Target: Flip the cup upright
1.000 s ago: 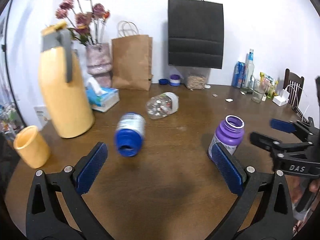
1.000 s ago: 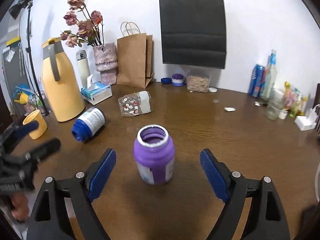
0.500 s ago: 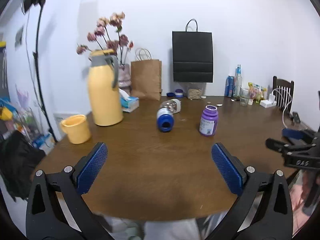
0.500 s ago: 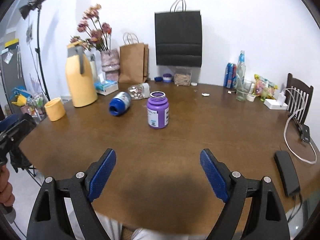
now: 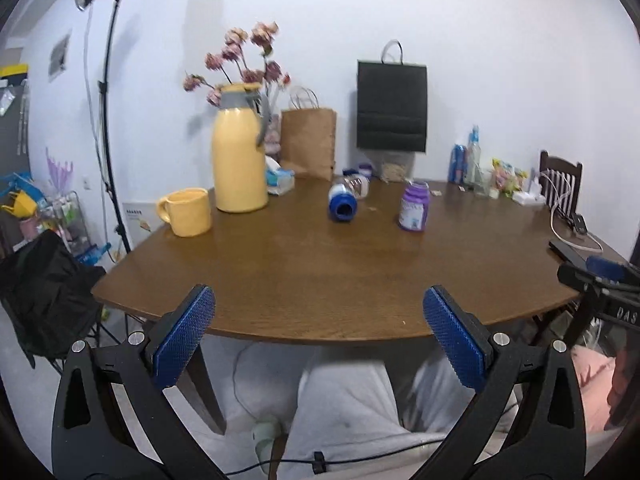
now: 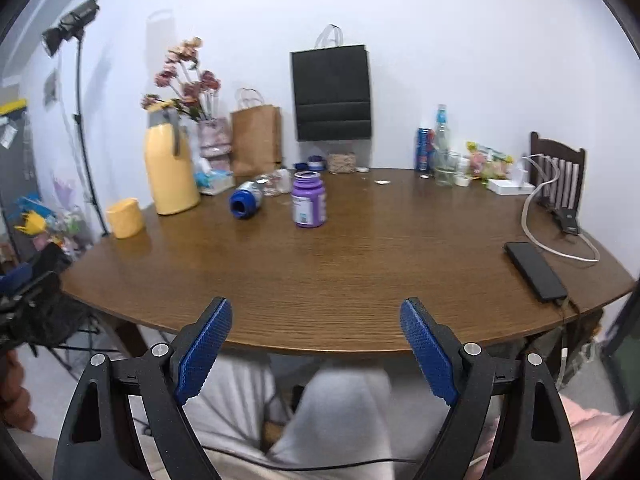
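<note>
A purple cup-like jar [image 5: 414, 207] stands upright on the brown table [image 5: 320, 272], mouth up; it also shows in the right wrist view [image 6: 308, 199]. A blue jar [image 5: 342, 203] lies on its side to its left, mouth toward me, also seen in the right wrist view [image 6: 245, 201]. A clear jar [image 5: 357, 185] lies on its side behind it. My left gripper [image 5: 318, 328] is open and empty, back beyond the table's near edge. My right gripper [image 6: 316, 336] is open and empty, also off the near edge.
A yellow jug [image 5: 239, 152], a yellow mug [image 5: 186, 212], a tissue box [image 5: 280, 178], paper bags [image 5: 308, 148] and flowers stand at the back left. Bottles and snacks [image 6: 444, 156] stand at the back right. A phone [image 6: 536, 270] with a cable lies at the right edge.
Both grippers have pulled back from the jars to beyond the table's near edge, staying open. The purple jar stands upright throughout; the blue jar stays on its side.
</note>
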`<action>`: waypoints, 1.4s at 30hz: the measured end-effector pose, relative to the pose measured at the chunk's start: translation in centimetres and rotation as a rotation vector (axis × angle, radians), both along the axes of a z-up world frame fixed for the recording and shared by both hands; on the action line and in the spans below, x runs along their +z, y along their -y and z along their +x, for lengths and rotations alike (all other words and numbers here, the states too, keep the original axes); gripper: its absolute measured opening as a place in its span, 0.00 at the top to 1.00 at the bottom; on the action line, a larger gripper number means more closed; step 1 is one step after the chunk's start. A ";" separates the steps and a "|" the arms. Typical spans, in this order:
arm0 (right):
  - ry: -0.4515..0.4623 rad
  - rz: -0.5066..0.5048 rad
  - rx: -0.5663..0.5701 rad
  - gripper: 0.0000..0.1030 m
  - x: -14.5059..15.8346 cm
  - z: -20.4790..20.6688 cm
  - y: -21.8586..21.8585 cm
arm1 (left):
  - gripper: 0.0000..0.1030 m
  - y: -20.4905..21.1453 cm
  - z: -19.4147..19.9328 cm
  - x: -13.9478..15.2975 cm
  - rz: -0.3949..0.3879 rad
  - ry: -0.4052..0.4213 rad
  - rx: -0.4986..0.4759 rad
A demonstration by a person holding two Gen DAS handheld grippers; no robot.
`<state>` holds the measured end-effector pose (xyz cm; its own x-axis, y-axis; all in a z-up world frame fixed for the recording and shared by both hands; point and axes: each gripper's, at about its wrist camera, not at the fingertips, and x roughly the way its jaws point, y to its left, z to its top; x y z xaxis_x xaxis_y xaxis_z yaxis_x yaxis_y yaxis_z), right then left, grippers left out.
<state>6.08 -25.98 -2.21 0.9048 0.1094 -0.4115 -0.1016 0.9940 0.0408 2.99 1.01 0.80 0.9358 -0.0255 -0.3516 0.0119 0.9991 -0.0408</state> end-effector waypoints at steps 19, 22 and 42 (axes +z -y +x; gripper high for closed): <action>0.013 -0.030 0.038 0.13 0.0 -0.2 -1.2 | 0.00 0.3 -1.2 0.4 0.019 0.049 -0.015; 0.011 -0.029 0.038 0.13 -0.1 -0.2 -1.1 | 0.00 0.2 -1.1 0.4 0.018 0.047 -0.016; 0.009 -0.023 0.031 0.13 -0.2 -0.2 -1.0 | 0.00 -0.1 -1.1 0.6 0.005 0.042 -0.033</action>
<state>5.89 -24.97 -2.40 0.9047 0.1282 -0.4063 -0.1331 0.9910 0.0164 1.86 1.11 1.36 0.9483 -0.0546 -0.3126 0.0462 0.9983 -0.0343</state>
